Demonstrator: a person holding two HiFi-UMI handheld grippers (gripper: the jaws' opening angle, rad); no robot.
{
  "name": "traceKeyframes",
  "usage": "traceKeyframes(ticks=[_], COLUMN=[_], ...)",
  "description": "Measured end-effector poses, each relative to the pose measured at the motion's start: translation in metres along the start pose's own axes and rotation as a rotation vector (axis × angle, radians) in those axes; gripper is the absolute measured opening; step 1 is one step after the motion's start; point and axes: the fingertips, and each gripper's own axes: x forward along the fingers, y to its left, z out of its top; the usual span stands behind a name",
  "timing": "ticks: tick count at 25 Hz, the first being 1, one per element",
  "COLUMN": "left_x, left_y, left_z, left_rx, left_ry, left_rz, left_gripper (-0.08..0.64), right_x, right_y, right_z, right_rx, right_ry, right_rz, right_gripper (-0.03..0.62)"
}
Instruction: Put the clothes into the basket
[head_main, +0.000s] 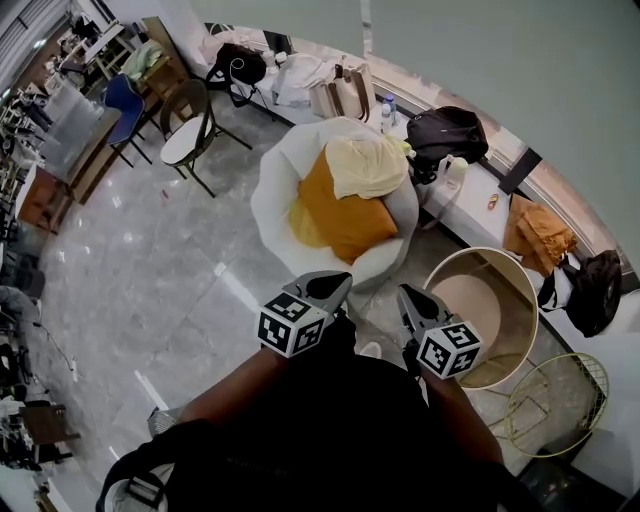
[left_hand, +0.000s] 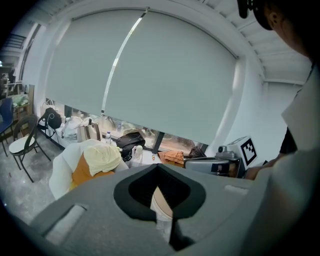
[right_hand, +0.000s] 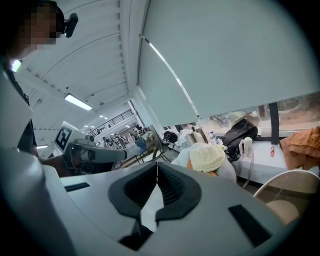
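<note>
In the head view, a soft pale yellow garment (head_main: 368, 165) lies crumpled over the back of a rounded white armchair (head_main: 275, 180). Its longer side runs roughly left to right. Under it an orange cloth (head_main: 340, 210) with a smooth, flat face slants from upper left to lower right across the seat. The round basket (head_main: 520, 300), smooth-walled and beige inside, stands on the glossy grey floor just right of the chair with its mouth facing up. Beside it is a yellow wire basket (head_main: 555, 400). The left gripper (head_main: 335, 285) and right gripper (head_main: 410, 298) point towards the chair, well short of the clothes. In the left gripper view, the left gripper (left_hand: 157, 167) has its dark ribbed tips meeting with nothing between them, and the yellow garment (left_hand: 102, 157) caps the chair beyond. In the right gripper view, the right gripper (right_hand: 157, 165) is likewise closed and empty. The garment (right_hand: 209, 156) shows as a rounded mound, with the basket's rim (right_hand: 295, 175) at the right.
</note>
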Motion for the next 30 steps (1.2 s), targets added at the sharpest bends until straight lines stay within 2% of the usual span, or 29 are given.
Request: traceKeyframes(ticks=[6,11,16,20,24,30], left_x=[0.034,0.062,0.074,0.077,0.081,0.070], left_y=[0.032,0.065,0.114,0.153,0.192,0.227], left_z=[0.021,0.065,0.103,0.108,0.110,0.115], left_rx=[0.007,0.050,0.061,0.054,0.024,0.000], left_ry=[0.012,-0.027,-0.057,-0.050,-0.052,-0.073], left_rz=[-0.043,-0.095,-0.105,-0.110,-0.090,-0.064], left_gripper=[0.000,0.000,0.000,0.000,0.000,0.000], right_x=[0.030,0.077,0.133,0.171,0.202,0.234], right_y=[-0.027,-0.037,-0.038,-0.041,-0.044,-0.042], right_z=[0.012,0.047,0.087,0.102,0.102,0.121], right_rx=[0.019,-0.022,-0.066,-0.074,-0.080,-0.110], right_ry=[0.026,0.037,0.033,0.036,0.068,0.079], right_rz=[-0.054,-0.067,-0.060,-0.072,-0.075,-0.069], right_gripper=[0.017,0.017,0.017,0.017,0.017,0.016])
